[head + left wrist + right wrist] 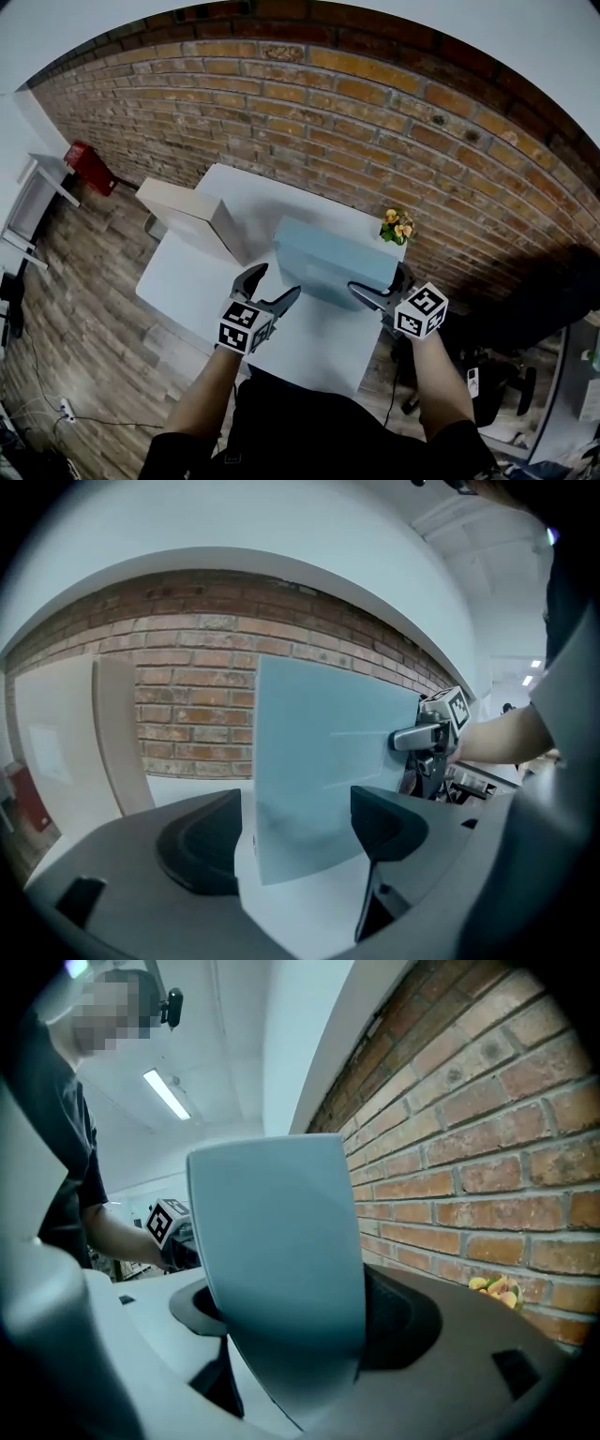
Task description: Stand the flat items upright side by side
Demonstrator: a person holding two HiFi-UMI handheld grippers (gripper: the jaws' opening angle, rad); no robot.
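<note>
Closest in, the person's two forearms reach over the near edge of the white tabletop (187, 277), one gripper in each hand. The right gripper (377, 281) has its jaws clamped on the right-hand edge of the pale blue flat box (328, 258). In the right gripper view, the right gripper (291, 1321) has the box (272, 1232) filling the space between both jaws. The box stands on edge near the middle of the tabletop, its broad face leaning a little; whether its lower edge rests on the surface cannot be told.

The left gripper (278, 280) is released. In the left gripper view, the left gripper (291, 836) has its jaws standing apart around the lower left corner of the box (319, 752), with a gap on the left jaw's side.

Well apart on the left, a cream flat box (187, 220) stands upright near the tabletop's left edge. A strip of white surface lies open between the two boxes, and more between the blue box and the near edge.

A small pot of yellow flowers (397, 226) sits at the far right corner, just behind the blue box's right end. The red brick wall (328, 103) runs close along the tabletop's far edge, and wood-plank floor (84, 281) lies beyond the left edge.
</note>
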